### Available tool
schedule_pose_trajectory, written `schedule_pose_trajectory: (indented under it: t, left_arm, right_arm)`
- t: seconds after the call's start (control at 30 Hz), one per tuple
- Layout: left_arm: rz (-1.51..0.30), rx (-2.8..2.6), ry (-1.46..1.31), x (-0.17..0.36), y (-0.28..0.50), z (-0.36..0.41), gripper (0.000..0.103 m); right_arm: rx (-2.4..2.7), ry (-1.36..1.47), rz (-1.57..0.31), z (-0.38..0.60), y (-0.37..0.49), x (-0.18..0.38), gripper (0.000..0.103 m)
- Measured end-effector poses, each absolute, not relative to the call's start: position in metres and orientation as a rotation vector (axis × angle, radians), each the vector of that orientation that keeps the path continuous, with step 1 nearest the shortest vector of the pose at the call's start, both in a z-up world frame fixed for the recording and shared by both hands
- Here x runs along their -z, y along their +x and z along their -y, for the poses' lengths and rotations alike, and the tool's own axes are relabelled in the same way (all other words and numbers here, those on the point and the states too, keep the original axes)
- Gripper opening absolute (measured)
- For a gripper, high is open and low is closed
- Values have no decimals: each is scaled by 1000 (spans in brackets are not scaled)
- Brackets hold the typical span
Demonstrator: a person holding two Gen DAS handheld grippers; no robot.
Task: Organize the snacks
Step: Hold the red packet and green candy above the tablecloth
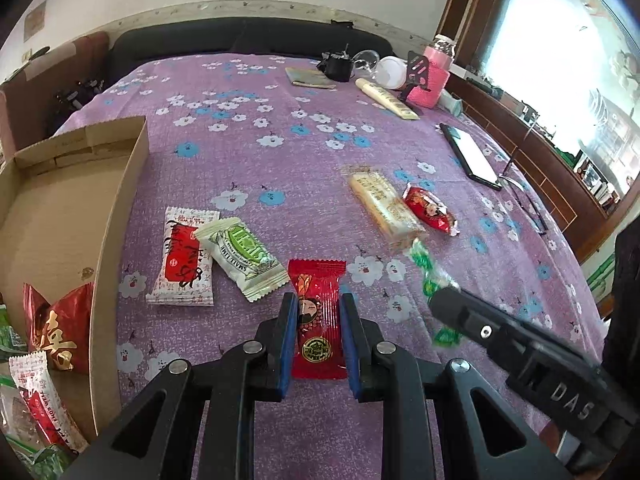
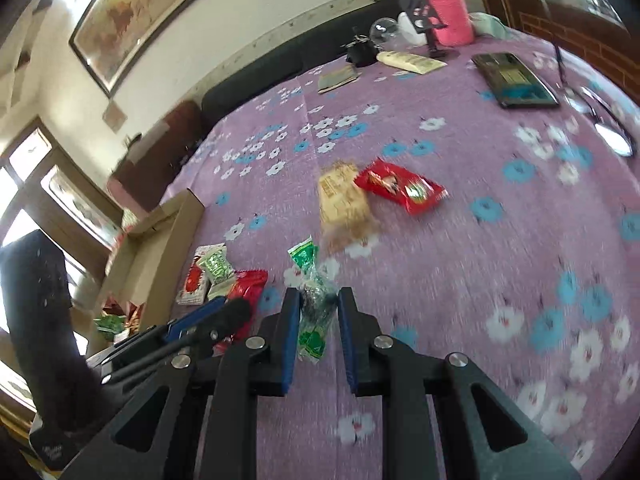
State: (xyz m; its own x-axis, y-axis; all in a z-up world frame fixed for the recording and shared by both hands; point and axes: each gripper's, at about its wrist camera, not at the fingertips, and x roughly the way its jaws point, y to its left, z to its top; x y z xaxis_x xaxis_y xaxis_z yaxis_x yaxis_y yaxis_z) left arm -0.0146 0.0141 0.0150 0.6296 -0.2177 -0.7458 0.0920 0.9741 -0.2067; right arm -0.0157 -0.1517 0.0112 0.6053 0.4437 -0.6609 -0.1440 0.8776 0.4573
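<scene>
Left wrist view: we find the left gripper (image 1: pixel 319 340) jaws pinching a red candy packet (image 1: pixel 318 320) near the cardboard box (image 1: pixel 120 216), where snacks already lie. Right wrist view alone shows the right gripper (image 2: pixel 319 338) clamping a green-wrapped candy (image 2: pixel 316 316); we judge its slippery, crumpled wrapper could slide free in transit.

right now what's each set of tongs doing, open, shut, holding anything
Left tongs: shut on the flat red foil snack packet.
Right tongs: shut on the green-and-clear twisted candy wrapper.
</scene>
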Motion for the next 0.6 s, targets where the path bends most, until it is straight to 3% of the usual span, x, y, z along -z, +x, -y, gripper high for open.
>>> schedule_pose_trajectory:
  t: [0.53,0.6]
  left_arm:
    - [-860,184,-136,-17,-17,-11,21]
    - [-884,187,-134,-14,-14,-10,26]
  right_arm:
    - [-362,380,-789,153,-23,-19,18]
    - [-361,382,-788,153,-23,-19,18]
